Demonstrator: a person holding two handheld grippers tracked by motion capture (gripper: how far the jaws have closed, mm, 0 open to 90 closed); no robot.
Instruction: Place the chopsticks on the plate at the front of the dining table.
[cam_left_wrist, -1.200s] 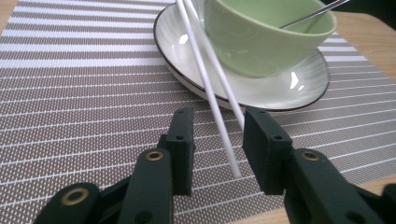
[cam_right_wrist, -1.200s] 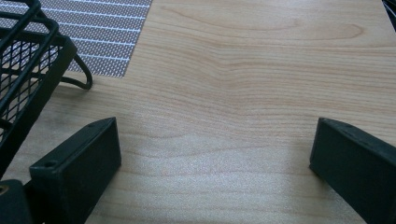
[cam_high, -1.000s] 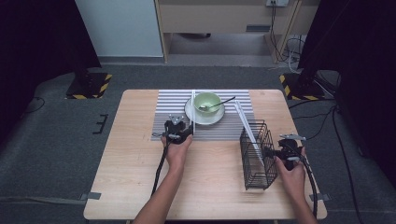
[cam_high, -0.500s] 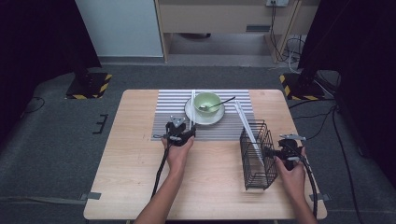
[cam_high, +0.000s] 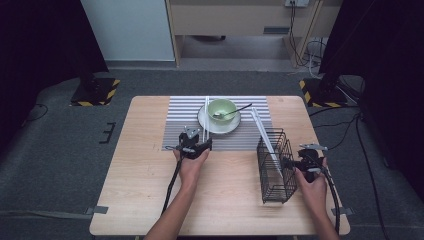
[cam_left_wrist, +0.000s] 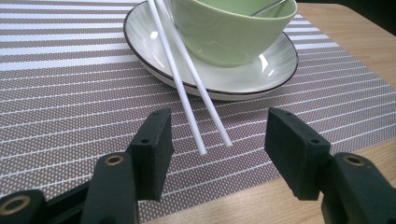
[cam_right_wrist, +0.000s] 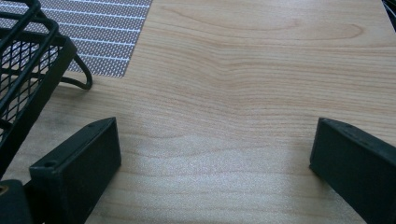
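Striped mat (cam_left_wrist: 56, 70) under it all: two thin white chopsticks (cam_left_wrist: 189, 88) are leaned on the plate (cam_left_wrist: 154, 60), tips between the left gripper (cam_left_wrist: 217, 144) jaws, just opened, untouched. Right gripper (cam_right_wrist: 215, 154) is held open.

Glossy ceramic, woven mat, pale wood.
Bowl (cam_left_wrist: 233, 28) and plate (cam_left_wrist: 154, 51) glazed, shiny; chopsticks (cam_left_wrist: 187, 79) smooth white plastic; mat (cam_left_wrist: 70, 93) coarse weave; bench (cam_right_wrist: 261, 93) matt wood; basket (cam_high: 275, 165) black wire.

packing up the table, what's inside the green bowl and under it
A spoon lies in the green bowl, its handle sticking out over the rim. The bowl's bottom is hard to see. Under it is a white plate on the striped mat; two white chopsticks lean on the plate.
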